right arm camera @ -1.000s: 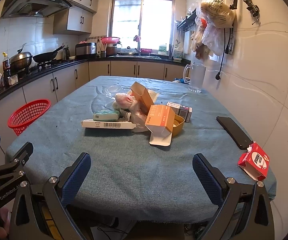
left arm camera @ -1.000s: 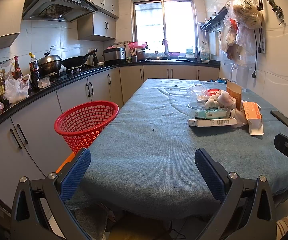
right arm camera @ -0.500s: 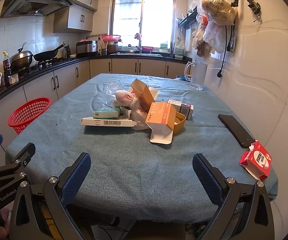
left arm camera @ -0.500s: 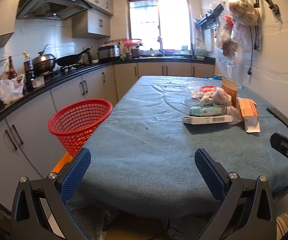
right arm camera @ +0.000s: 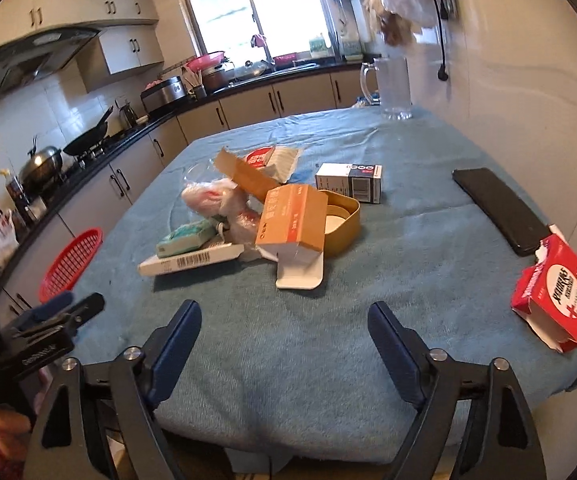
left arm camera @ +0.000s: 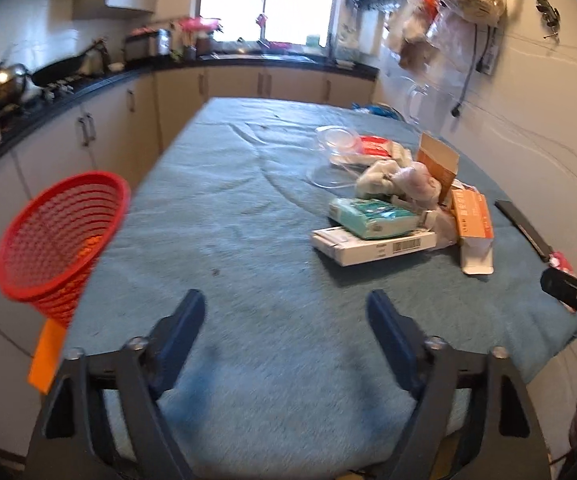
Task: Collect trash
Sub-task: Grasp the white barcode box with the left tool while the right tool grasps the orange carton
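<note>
Trash lies in a loose pile on the tabletop, toward the middle and nearer the far half than the near edge. The pile comprises a flat white box with a barcode, a teal soft pack resting on top of that box, crumpled plastic bags behind it, and an orange carton with its white flap open toward the near edge. A shallow yellow container sits touching the carton on its right side. A small white-and-dark box stands just behind the container.

Apart from the pile, a red carton lies at the right edge of the tabletop near the near-right corner, with a black phone just beyond it along the same edge. A clear jug stands at the far right corner.

A red mesh basket sits off the left edge of the tabletop, tilted toward it.

The left gripper is held over the near edge, jaws wide apart, nothing between them. The right gripper is likewise over the near edge, jaws wide apart and empty.
</note>
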A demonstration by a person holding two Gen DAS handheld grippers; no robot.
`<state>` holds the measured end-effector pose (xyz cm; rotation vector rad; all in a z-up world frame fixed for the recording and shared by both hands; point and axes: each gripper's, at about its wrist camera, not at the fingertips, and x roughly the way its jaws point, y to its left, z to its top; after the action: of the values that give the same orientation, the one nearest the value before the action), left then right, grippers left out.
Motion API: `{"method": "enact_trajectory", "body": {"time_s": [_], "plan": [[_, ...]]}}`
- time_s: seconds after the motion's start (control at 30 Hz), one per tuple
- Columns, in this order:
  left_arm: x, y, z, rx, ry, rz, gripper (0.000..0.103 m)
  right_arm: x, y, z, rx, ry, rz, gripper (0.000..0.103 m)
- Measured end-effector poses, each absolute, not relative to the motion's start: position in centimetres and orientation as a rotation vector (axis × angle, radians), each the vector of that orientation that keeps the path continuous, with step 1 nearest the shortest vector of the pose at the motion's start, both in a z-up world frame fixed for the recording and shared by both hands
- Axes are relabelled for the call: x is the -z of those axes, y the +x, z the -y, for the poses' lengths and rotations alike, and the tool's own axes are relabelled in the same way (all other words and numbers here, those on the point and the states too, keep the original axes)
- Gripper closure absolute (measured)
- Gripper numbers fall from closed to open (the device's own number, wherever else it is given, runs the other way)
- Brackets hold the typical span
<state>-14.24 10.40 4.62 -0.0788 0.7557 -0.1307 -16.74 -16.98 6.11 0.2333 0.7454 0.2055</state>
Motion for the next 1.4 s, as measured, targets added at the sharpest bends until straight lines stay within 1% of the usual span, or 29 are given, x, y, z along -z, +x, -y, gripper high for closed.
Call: {"method": "enact_trajectory", "body": {"time_s": [0.03, 0.13, 0.33, 0.43, 0.8, 0.83, 0.87, 0.9, 1.0, 1.1, 1.3, 1.33, 1.37, 1.4], "plan": [[-4.6, -13.5, -10.2, 0.166, -0.078, -0.768, 0.031, -6.1, -16.3, 17.3, -0.223, 0.256, -0.758, 0.019], [-4.3, -12.2, -8.7, 0.214, 0.019, -0.771, 0.032, -6.2, -15.2, 18.1, -0.246, 0.319, -0.774, 0.025], [-3.2, -12.0, -4.4, 0.274, 0.326, -0.703, 0.032, -5.6, -12.0, 20.3, -0.265, 0.448, -0.823, 0.027], [-2.6, -11.2, -3.2, 0.295, 0.412, -0.701, 0.032, -5.3, -10.3, 20.9, -0.263, 0.489, -0.844, 0.027], [-2.0, -7.6, -1.7, 0.322, 0.496, -0.718, 0.032, -3.3, -6.5, 21.5, -0.261, 0.55, -0.899, 0.027], [-2.0, -7.3, -1.5, 0.325, 0.5, -0.721, 0.035, -3.2, -6.2, 21.4, -0.263, 0.554, -0.902, 0.027], [-1.9, -7.2, -1.4, 0.336, 0.496, -0.733, 0.042, -3.1, -5.9, 21.4, -0.265, 0.554, -0.905, 0.027], [-1.7, -7.0, -1.3, 0.344, 0.496, -0.739, 0.06, -2.8, -5.7, 21.5, -0.267, 0.557, -0.908, 0.027], [-1.9, -6.5, -1.2, 0.316, 0.49, -0.74, 0.068, -2.5, -5.0, 21.6, -0.275, 0.568, -0.912, 0.027], [-2.2, -6.1, -1.7, 0.319, 0.444, -0.749, 0.074, -2.0, -4.4, 21.7, -0.28, 0.58, -0.922, 0.027], [-3.0, -5.3, -3.3, 0.352, 0.282, -0.796, 0.076, -1.1, -4.4, 21.1, -0.314, 0.603, -0.944, 0.027], [-3.0, -5.2, -3.4, 0.355, 0.273, -0.799, 0.076, -1.1, -4.4, 20.8, -0.322, 0.603, -0.947, 0.03], [-3.1, -5.1, -3.5, 0.358, 0.263, -0.803, 0.076, -1.0, -4.3, 20.5, -0.331, 0.596, -0.954, 0.038], [-3.2, -4.8, -3.6, 0.363, 0.239, -0.813, 0.076, -1.0, -4.3, 20.2, -0.339, 0.593, -0.959, 0.042]]}}
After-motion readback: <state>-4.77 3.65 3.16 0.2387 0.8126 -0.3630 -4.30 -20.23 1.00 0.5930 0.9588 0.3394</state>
